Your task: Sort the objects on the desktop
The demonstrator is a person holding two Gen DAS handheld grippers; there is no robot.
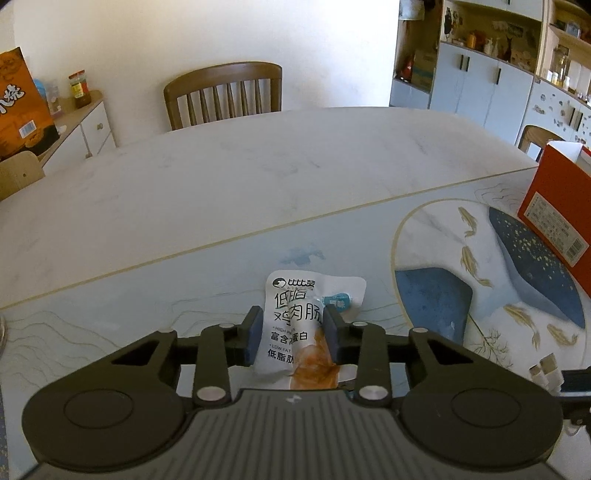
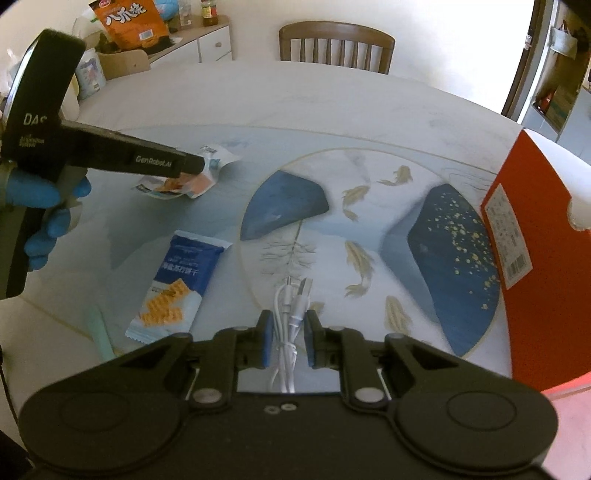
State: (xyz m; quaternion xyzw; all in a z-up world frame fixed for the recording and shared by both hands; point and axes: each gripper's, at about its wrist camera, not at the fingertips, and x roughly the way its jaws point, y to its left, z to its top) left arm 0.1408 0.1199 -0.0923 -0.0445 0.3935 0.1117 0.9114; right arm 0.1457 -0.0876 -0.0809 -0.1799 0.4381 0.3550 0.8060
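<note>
- The left claw (image 1: pixel 291 338) had its two blue pads pressed against the sides of a white sausage packet (image 1: pixel 304 325), which buckled a little between them; it was clamped on it.
- That packet lay on the patterned table mat (image 1: pixel 184 295), its top end sticking out just past the fingertips.
- Seen from the other side, the same claw (image 2: pixel 201 166) reached down onto the packet (image 2: pixel 192 181), and a hand in a blue glove (image 2: pixel 48 206) gripped its handle.
- The right claw (image 2: pixel 289 338) was closed narrow on a bundled white cable (image 2: pixel 290 321), its plugs poking out just ahead of the pads.
- Just to the left of the right claw lay a blue cracker packet (image 2: pixel 177 284), flat on the mat, and farther left a pale green stick (image 2: pixel 99 332) near the mat's edge.
- Ahead of the right claw the mat (image 2: pixel 369 229) showed blue shapes and golden fish.
- To its right stood a red box (image 2: pixel 535 258), open at the top; from the left claw it (image 1: pixel 557 206) stood well off to the right.
- Beyond both claws ran the bare pale table (image 1: pixel 258 166), with a wooden chair (image 1: pixel 225 94) at its far side.
- Far to the left, an orange snack bag (image 2: pixel 129 22) stood near a white cabinet (image 2: pixel 207 46).
</note>
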